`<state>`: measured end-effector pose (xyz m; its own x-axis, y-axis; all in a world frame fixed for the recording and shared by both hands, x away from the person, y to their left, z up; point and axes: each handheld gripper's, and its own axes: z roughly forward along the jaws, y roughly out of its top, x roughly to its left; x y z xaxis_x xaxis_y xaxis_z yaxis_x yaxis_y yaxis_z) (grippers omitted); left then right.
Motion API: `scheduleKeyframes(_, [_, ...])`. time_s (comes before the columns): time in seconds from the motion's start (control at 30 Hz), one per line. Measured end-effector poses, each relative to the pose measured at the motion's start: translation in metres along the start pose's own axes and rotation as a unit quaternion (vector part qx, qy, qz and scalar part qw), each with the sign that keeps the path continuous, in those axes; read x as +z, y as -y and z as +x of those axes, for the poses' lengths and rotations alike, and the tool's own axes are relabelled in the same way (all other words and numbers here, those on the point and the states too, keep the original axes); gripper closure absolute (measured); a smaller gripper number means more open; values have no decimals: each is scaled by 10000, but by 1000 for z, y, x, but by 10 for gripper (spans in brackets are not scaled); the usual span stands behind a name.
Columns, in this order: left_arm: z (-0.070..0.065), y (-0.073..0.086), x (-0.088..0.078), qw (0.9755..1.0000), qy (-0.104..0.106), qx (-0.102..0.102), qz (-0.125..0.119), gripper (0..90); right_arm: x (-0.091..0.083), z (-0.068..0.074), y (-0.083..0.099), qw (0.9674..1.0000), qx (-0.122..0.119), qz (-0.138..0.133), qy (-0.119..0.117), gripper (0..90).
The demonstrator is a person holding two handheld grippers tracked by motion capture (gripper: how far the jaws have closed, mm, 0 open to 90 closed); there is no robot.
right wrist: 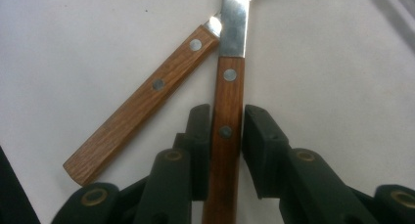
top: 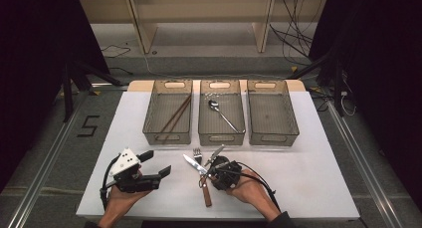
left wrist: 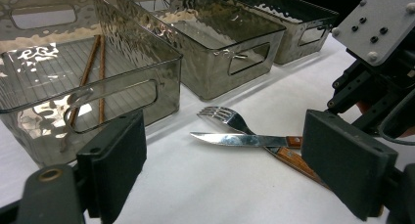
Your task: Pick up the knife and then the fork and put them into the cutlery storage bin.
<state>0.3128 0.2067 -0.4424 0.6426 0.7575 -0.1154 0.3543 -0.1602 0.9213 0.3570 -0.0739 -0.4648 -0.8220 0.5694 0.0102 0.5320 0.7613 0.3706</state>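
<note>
- The table (top: pixel 308 178) has a white top. Three clear bins sit in a row at its far side.
- The left bin (top: pixel 149 119) has chopsticks (top: pixel 175 116) in it. The middle bin (top: pixel 221 137) has a spoon (top: pixel 221 113). The right bin (top: pixel 293 119) has nothing in it that I can see.
- The left gripper (top: pixel 158 163) is at the near left. Its jaws are wide apart and it holds nothing. It is best to keep it there, out of the way.
- The right gripper (right wrist: pixel 227 111) is at the near middle. Its jaws are pulled in close, one on each side of the knife's wood handle, and the pads look pressed on it.
- The knife (right wrist: pixel 234 18) lies on the table, near the bins. Its blade points far and left, and it lies across the fork.
- The fork (left wrist: pixel 225 117) lies under the knife. Its wood handle sticks out just beside the gripper.
- To do this well, I think the grip should be snug first, with the handle straight between the pads.
- Then lift straight up and slow, so the blade does not drag the fork along.
- The pads hold low on the handle, so the blade end may tip down. Keep the hand level.
- The empty right bin looks like a good home for the knife.
</note>
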Motion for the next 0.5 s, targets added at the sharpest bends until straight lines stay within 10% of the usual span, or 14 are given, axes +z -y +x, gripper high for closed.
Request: scheduleKeyframes(0.5, [0, 0, 0, 10000, 1, 20, -3, 166, 0, -1, -2, 10000, 63, 50, 8, 768])
